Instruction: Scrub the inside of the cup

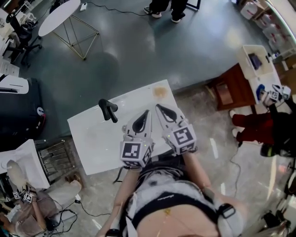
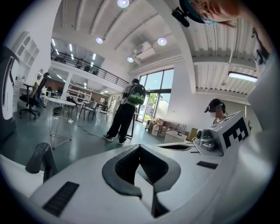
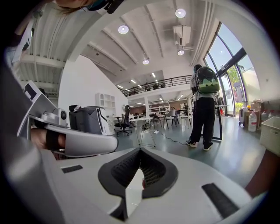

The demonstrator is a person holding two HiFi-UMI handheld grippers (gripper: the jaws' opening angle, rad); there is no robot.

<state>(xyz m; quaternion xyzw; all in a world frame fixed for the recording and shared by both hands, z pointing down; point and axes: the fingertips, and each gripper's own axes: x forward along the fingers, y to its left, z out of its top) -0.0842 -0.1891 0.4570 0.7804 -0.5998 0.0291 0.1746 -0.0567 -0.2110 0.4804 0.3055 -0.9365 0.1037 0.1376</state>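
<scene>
Both grippers hover over a white table (image 1: 92, 139), side by side with their tips pointing away from me. My left gripper (image 1: 147, 112) is shut with nothing between its jaws; in the left gripper view its tips (image 2: 139, 148) meet. My right gripper (image 1: 157, 107) is also shut and empty, its tips (image 3: 140, 150) closed in the right gripper view. A black, bent-handled object (image 1: 107, 110) stands on the table left of the left gripper, seen also as the dark object (image 2: 40, 159). A brownish patch (image 1: 160, 91) lies near the table's far edge. No cup is visible.
A round white table (image 1: 60, 16) on thin legs stands far left. A person (image 1: 164, 8) stands at the back. Right of the table are a wooden stand (image 1: 231, 90), a white bin (image 1: 256, 60) and another person (image 1: 259, 127) holding grippers. A wire rack (image 1: 53, 159) sits at the left.
</scene>
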